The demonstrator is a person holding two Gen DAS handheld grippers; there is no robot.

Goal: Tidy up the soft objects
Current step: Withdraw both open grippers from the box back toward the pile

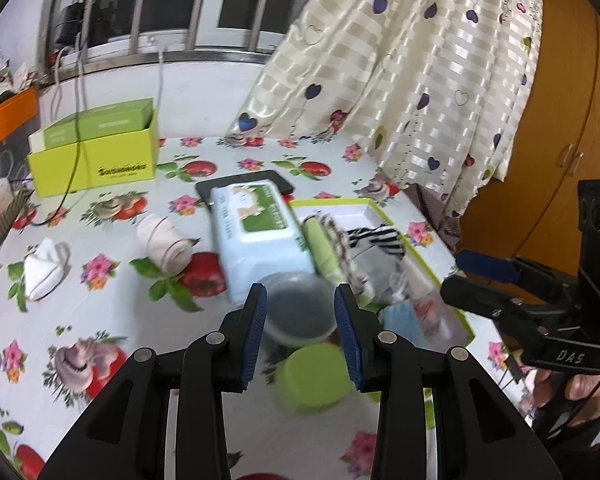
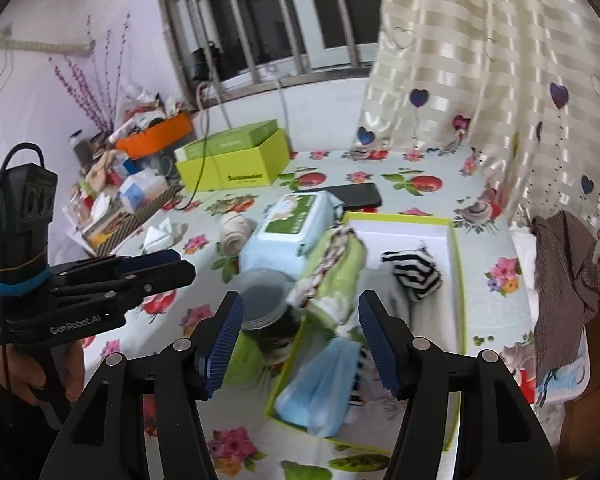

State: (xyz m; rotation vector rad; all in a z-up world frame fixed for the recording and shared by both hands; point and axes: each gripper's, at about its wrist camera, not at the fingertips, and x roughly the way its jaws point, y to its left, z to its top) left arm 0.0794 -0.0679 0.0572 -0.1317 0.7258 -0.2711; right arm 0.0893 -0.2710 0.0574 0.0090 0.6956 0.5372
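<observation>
Soft things are being gathered in the shallow lime-edged white tray (image 2: 456, 264): a striped black-and-white sock (image 2: 414, 272), a rolled green cloth (image 2: 340, 276) and what looks like a blue face mask (image 2: 320, 392). A rolled beige sock (image 1: 165, 246) and a folded white tissue (image 1: 43, 270) lie far left on the floral tablecloth (image 1: 111, 320), unsorted. Left gripper (image 1: 300, 322) and right gripper (image 2: 300, 344) hover parted and empty.

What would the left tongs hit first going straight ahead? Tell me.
Most likely the clear jar with the dark contents: it sits right between the open left tongs, in front of the wipes pack. Depth is unclear in this blurred view.
</observation>
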